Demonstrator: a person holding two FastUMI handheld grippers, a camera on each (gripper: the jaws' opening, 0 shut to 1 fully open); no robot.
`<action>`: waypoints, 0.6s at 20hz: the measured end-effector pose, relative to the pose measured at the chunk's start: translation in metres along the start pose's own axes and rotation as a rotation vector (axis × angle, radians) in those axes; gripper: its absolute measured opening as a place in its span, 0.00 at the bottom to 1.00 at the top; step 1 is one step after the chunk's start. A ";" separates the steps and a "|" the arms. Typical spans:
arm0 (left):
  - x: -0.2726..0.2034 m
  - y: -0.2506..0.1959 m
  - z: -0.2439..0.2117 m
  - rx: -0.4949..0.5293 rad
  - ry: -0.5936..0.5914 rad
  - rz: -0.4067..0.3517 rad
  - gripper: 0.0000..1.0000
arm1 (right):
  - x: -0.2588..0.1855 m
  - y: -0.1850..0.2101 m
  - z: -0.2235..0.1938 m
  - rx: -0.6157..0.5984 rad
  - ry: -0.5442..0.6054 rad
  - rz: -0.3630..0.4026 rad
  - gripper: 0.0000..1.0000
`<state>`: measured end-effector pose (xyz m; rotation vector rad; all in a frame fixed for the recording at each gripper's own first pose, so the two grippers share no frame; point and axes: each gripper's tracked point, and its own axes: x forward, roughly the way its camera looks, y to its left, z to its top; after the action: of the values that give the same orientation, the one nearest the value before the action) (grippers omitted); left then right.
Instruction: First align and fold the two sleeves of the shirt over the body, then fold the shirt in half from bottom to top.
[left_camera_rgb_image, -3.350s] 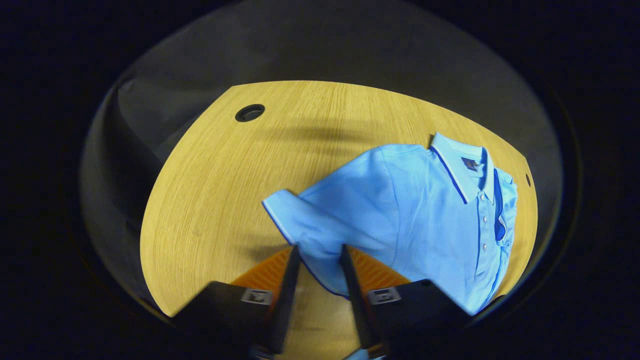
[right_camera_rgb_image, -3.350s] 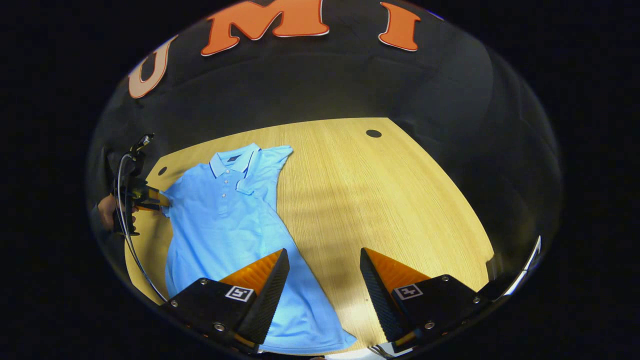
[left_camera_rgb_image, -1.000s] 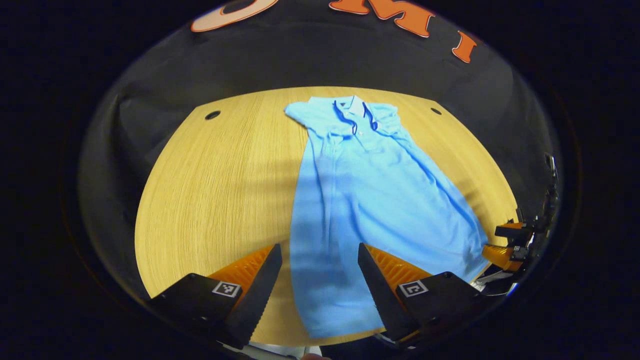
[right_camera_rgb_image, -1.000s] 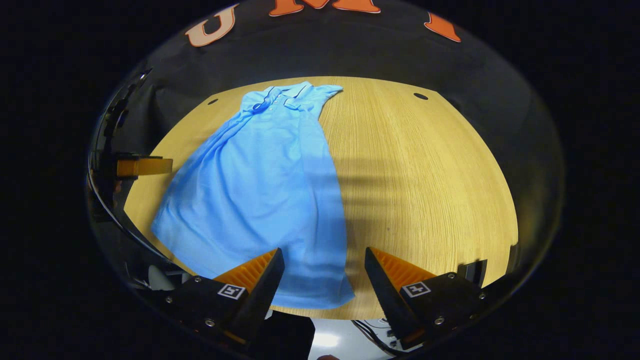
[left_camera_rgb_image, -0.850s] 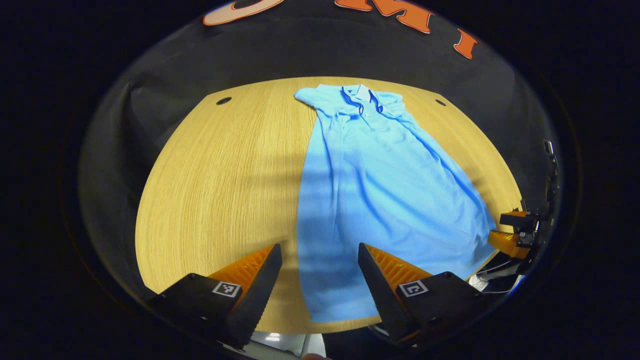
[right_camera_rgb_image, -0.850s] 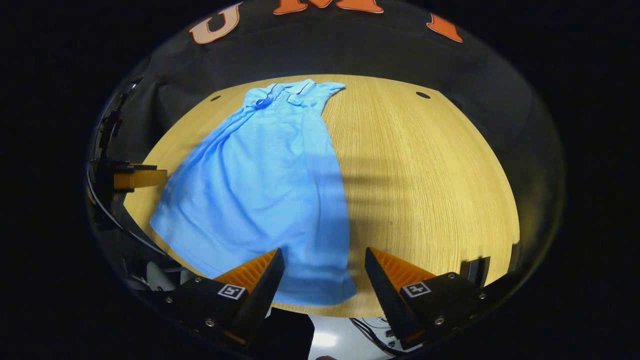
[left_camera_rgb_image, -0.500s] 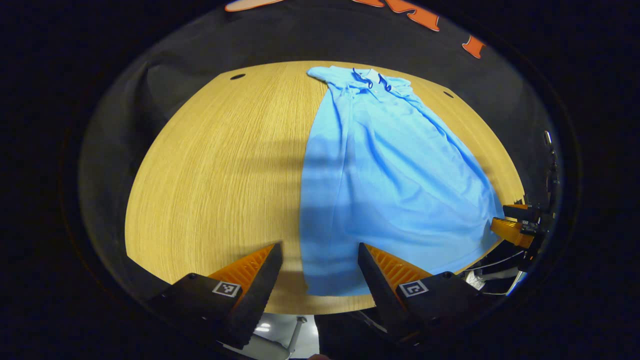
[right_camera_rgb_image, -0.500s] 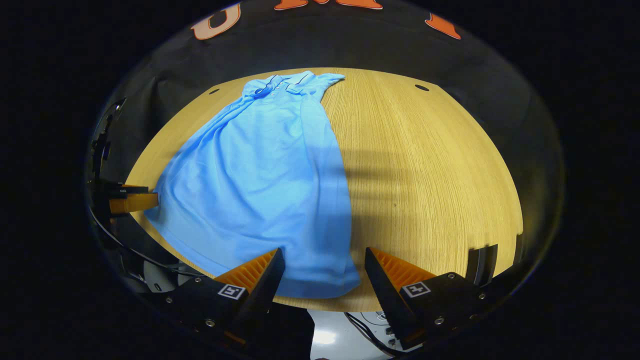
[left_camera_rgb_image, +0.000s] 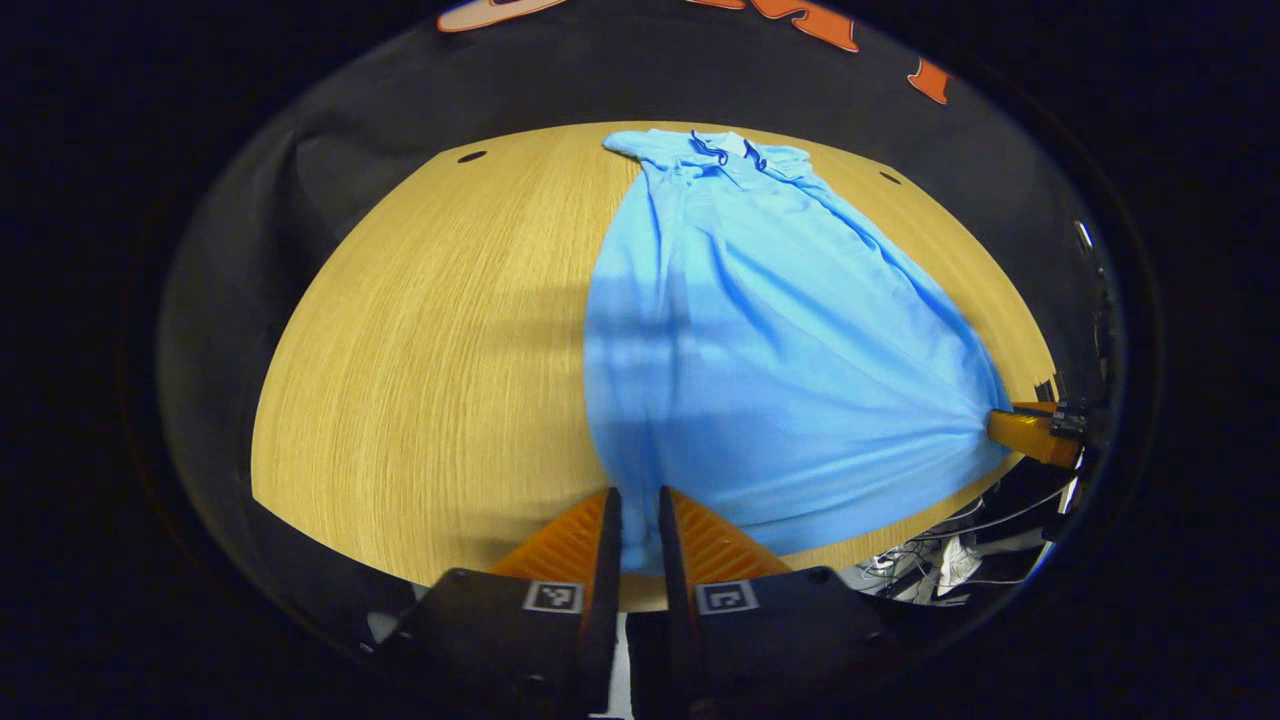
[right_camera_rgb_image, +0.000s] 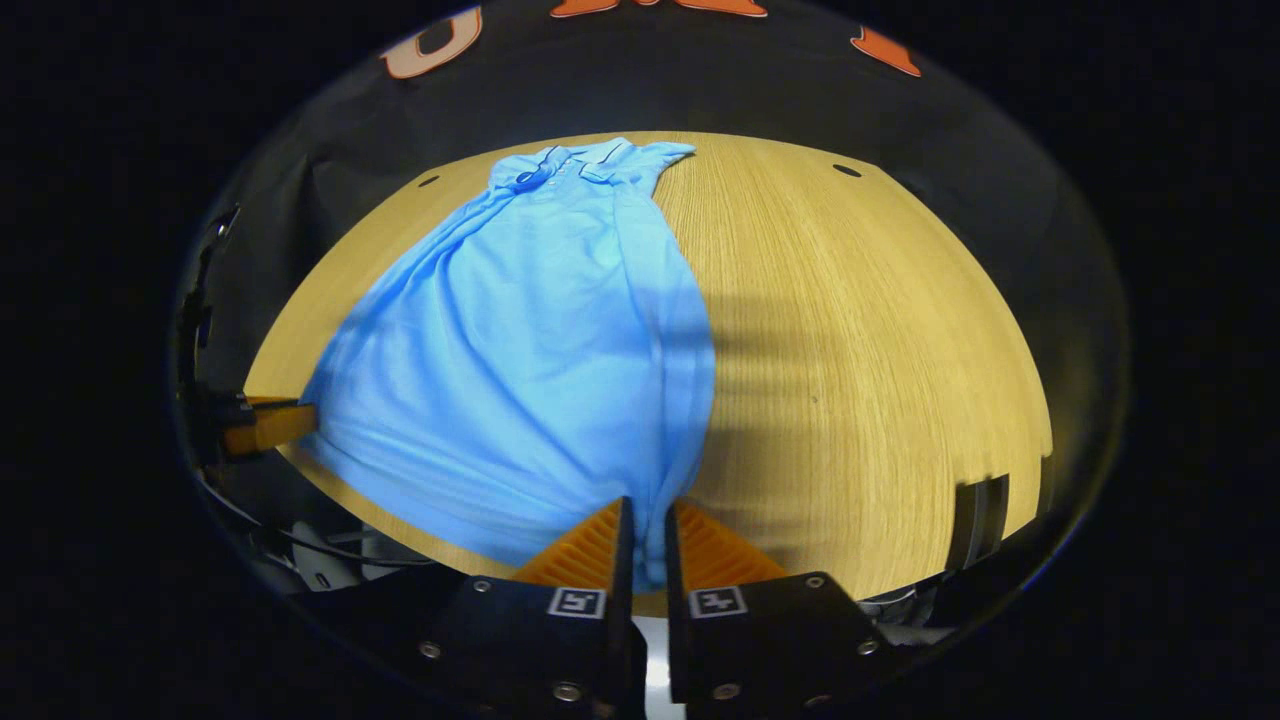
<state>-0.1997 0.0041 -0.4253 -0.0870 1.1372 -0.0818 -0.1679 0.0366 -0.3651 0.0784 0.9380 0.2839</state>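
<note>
One round-edged, pale wood-grain table (left_camera_rgb_image: 420, 340). It carries one light-blue short-sleeved polo shirt with dark-blue collar trim (left_camera_rgb_image: 740, 340), lying lengthwise: collar (left_camera_rgb_image: 725, 148) at 12 o'clock on the far rim, hem at 6 o'clock, hanging at the near edge. Both sleeves look tucked in at the shoulders, so I judge the sleeve folds done and the bottom-to-top fold just starting.

Two grippers, one on each bottom corner. In the left gripper view my left gripper (left_camera_rgb_image: 636, 530) sits at 6 o'clock, fingers drawn tight together with the hem corner pinched between them. In the right gripper view my right gripper (right_camera_rgb_image: 645, 540) does the same on the other corner, cloth pinched between closed fingers. Each shows in the other's view at the hem, far out: right gripper at 3 o'clock, left gripper at 9 o'clock.

Risks, as I judge them:
- Bites look shallow, right at the corner. Knit cloth could slip out on the lift.
- The fingers may hold the top layer only, so the back panel would stay behind and the fold open up.
- Hem is stretched taut, with wrinkles fanning from both corners. Uneven travel would skew the fold off the collar.
- Drag could pull the tucked sleeves loose.

Two dark round cable holes (left_camera_rgb_image: 471, 157) (left_camera_rgb_image: 889, 178) near the far rim.
</note>
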 end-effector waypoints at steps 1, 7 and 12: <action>0.001 -0.001 -0.003 -0.009 0.018 0.003 0.11 | 0.000 0.011 -0.002 0.065 0.006 0.055 0.10; -0.022 0.005 0.035 -0.067 -0.035 -0.031 0.06 | -0.012 0.041 0.027 0.158 -0.047 0.221 0.02; -0.041 0.002 0.104 -0.056 -0.157 -0.054 0.06 | -0.039 0.051 0.089 0.157 -0.152 0.284 0.02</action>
<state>-0.1228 0.0135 -0.3453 -0.1711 0.9810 -0.0900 -0.1287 0.0793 -0.2721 0.3742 0.7962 0.4596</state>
